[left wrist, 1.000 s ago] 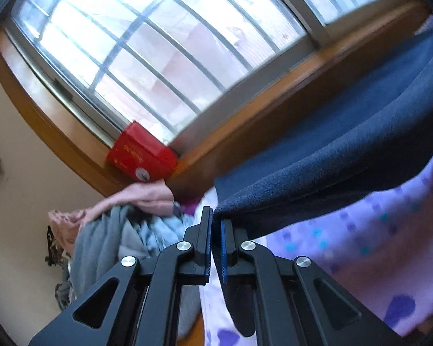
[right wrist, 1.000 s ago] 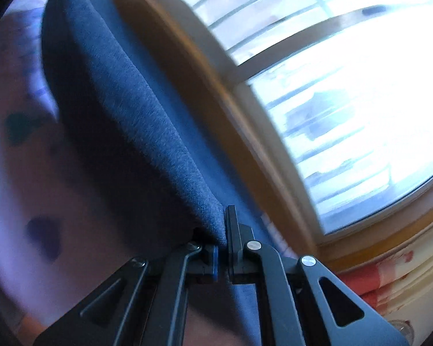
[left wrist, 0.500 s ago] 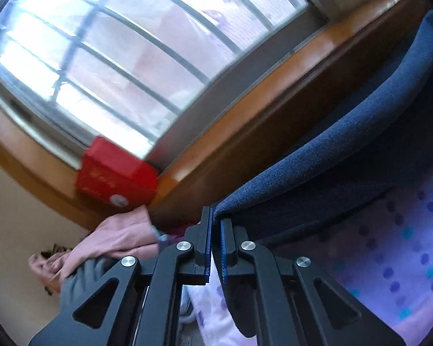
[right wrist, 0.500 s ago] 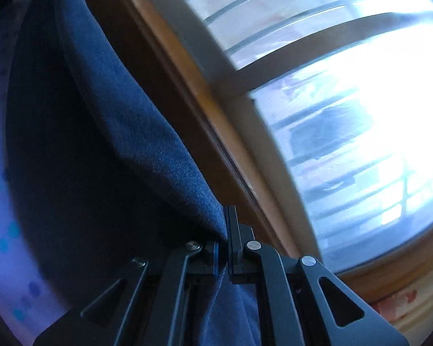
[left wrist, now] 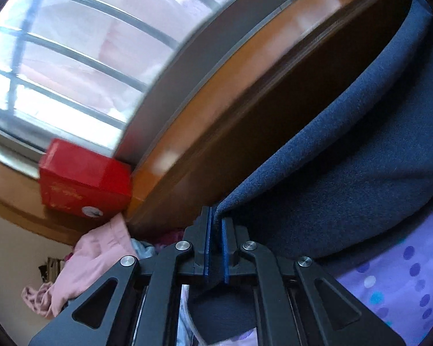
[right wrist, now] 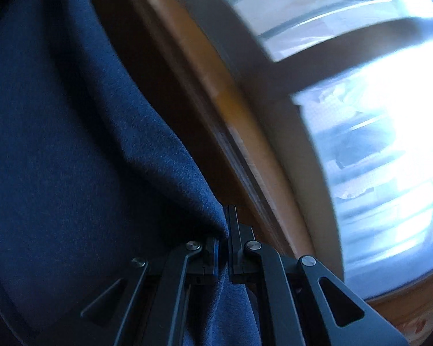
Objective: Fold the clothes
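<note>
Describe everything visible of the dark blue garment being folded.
The garment is dark navy with a fuzzy, fleece-like nap, and no seams or prints are visible. It is lifted at two points: its edge sits between the pads of the left tool, whose jaws are opening, and the right tool is shut on another edge. Between them the top edge hangs in a slack curve before the wooden sill. Its lower part drapes onto the purple dotted sheet.

Dark blue fleece garment point(left wrist: 332, 178) held up by one edge.
Its folded edge is pinched between both pairs of jaws, the cloth sagging between them.
</note>
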The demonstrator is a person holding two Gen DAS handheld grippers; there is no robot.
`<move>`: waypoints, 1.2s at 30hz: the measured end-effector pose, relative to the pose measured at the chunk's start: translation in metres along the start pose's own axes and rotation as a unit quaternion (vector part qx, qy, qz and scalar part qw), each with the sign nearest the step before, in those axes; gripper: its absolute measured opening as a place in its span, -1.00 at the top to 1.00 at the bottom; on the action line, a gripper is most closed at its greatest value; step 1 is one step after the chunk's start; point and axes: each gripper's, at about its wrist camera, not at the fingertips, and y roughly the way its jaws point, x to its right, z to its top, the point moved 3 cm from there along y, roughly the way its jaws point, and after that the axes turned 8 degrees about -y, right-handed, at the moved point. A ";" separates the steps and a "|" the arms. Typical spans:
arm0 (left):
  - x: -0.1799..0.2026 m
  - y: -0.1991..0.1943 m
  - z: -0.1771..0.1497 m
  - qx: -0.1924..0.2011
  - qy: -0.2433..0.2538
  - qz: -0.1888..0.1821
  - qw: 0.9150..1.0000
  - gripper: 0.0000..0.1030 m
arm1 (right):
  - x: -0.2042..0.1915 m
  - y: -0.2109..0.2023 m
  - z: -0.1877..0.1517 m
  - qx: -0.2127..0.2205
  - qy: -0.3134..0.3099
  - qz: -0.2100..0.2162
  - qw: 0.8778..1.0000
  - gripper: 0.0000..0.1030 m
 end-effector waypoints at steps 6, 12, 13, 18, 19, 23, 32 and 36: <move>0.008 0.030 0.011 -0.048 0.012 -0.044 0.998 0.41 | -0.018 0.014 -0.003 -0.023 -0.043 0.006 0.999 0.00; -0.019 0.023 0.009 -0.072 -0.065 -0.121 0.988 0.25 | -0.008 -0.015 -0.008 0.006 -0.034 -0.034 0.999 -0.55; -0.029 0.020 0.006 -0.072 -0.078 -0.115 0.988 0.22 | -0.005 -0.021 -0.010 0.007 -0.022 -0.035 0.999 -0.55; -0.075 0.005 -0.012 -0.072 -0.132 -0.043 0.988 0.12 | 0.007 -0.050 -0.019 0.011 0.027 -0.039 0.999 -0.55; -0.083 0.003 -0.017 -0.074 -0.142 -0.030 0.987 0.12 | 0.007 -0.056 -0.020 0.013 0.033 -0.033 0.999 -0.55; -0.078 -0.016 -0.037 -0.084 -0.145 -0.024 0.985 0.11 | -0.008 -0.082 -0.020 0.033 0.034 -0.018 0.999 -0.55; -0.037 -0.034 -0.090 -0.058 -0.167 -0.117 0.977 0.11 | -0.053 -0.139 0.007 0.131 0.050 0.077 0.987 -0.55; -0.036 -0.026 -0.097 -0.034 -0.201 -0.172 0.964 0.11 | -0.066 -0.153 0.054 0.177 0.019 0.070 0.981 -0.55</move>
